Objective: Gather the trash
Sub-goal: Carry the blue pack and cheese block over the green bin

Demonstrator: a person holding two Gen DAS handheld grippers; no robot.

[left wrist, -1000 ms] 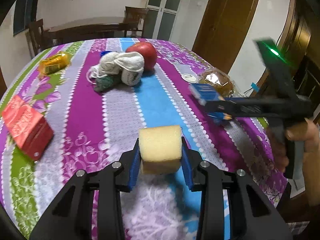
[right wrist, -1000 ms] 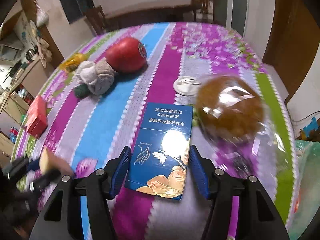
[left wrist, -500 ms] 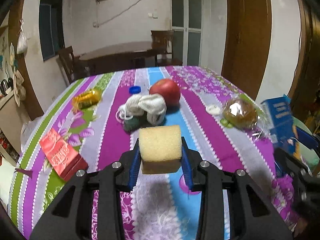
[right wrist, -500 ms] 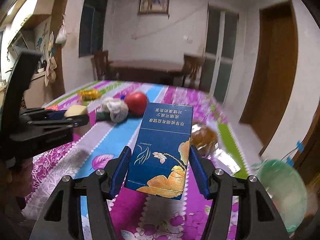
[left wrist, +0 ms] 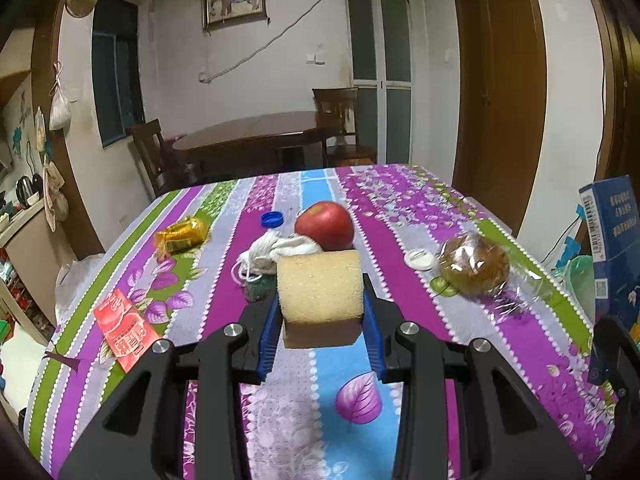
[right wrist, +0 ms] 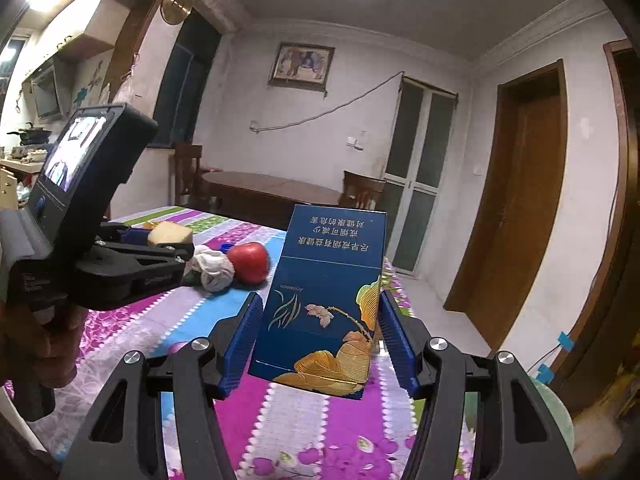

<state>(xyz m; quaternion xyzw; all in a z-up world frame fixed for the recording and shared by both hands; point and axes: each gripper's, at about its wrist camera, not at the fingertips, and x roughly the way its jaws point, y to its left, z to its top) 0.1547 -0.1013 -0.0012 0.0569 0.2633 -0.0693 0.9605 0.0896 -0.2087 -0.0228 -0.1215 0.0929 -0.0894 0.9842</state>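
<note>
L gripper (left wrist: 320, 316) is clamping a yellow sponge (left wrist: 320, 286) btwn its blue pads (left wrist: 267, 330), holding it above the striped floral tablecloth (left wrist: 400, 288). Behind the sponge, a red apple (left wrist: 325, 225) is sitting w/ a white sock bundle (left wrist: 276, 254) just beside it and a blue bottle cap (left wrist: 272, 219) near. A red packet (left wrist: 125, 330) is lying at left, a yellow wrapper (left wrist: 182, 234) farther back. At right, wrapped bread (left wrist: 476, 266) is resting beside a white lid (left wrist: 419, 259). A blue box (left wrist: 614, 248) is showing at the right edge.

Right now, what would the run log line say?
left gripper: shut on sponge | right gripper: shut on blue box | both above table
</note>
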